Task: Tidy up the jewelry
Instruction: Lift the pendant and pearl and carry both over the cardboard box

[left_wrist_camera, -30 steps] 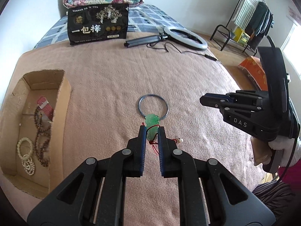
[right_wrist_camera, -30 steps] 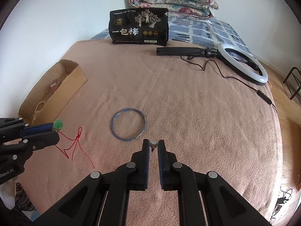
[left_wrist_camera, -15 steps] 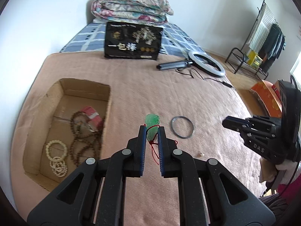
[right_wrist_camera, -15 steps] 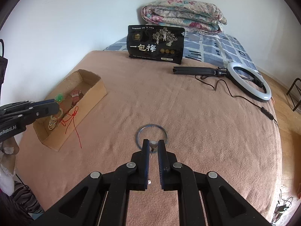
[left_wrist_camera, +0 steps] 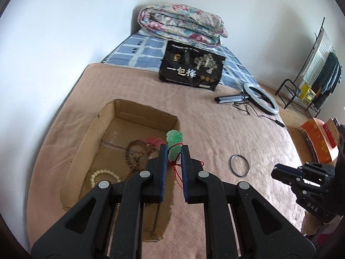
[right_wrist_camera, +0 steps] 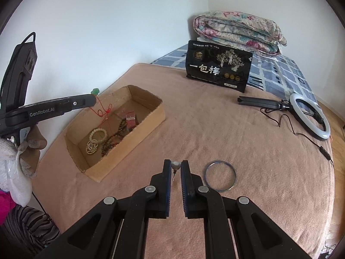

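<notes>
My left gripper [left_wrist_camera: 174, 149] is shut on a green jade pendant [left_wrist_camera: 174, 144] whose red cord [left_wrist_camera: 177, 173] dangles below. It hangs over the right wall of an open cardboard box [left_wrist_camera: 120, 116]. From the right wrist view the same pendant [right_wrist_camera: 95, 91] and its cord [right_wrist_camera: 103, 112] hover above the box [right_wrist_camera: 151, 120], which holds pearl bracelets [right_wrist_camera: 96, 139], brown bead strings [right_wrist_camera: 114, 138] and a small red item [right_wrist_camera: 131, 118]. My right gripper [right_wrist_camera: 176, 165] is shut on a pearl stud earring [right_wrist_camera: 175, 165], lifted above the blanket. A thin blue bangle [right_wrist_camera: 220, 179] lies flat just to its right.
A pink-brown blanket [right_wrist_camera: 237, 142] covers the bed. A black snack bag [right_wrist_camera: 217, 73] stands at the back, a folded floral quilt [right_wrist_camera: 237, 32] behind it. A ring light with tripod and cable [right_wrist_camera: 308, 114] lies at the right. The wall runs close along the left.
Both grippers have lifted and swung left toward the box. The pendant now hangs over the box wall instead of over the blanket; the bangle has shifted to the right of the right gripper.
</notes>
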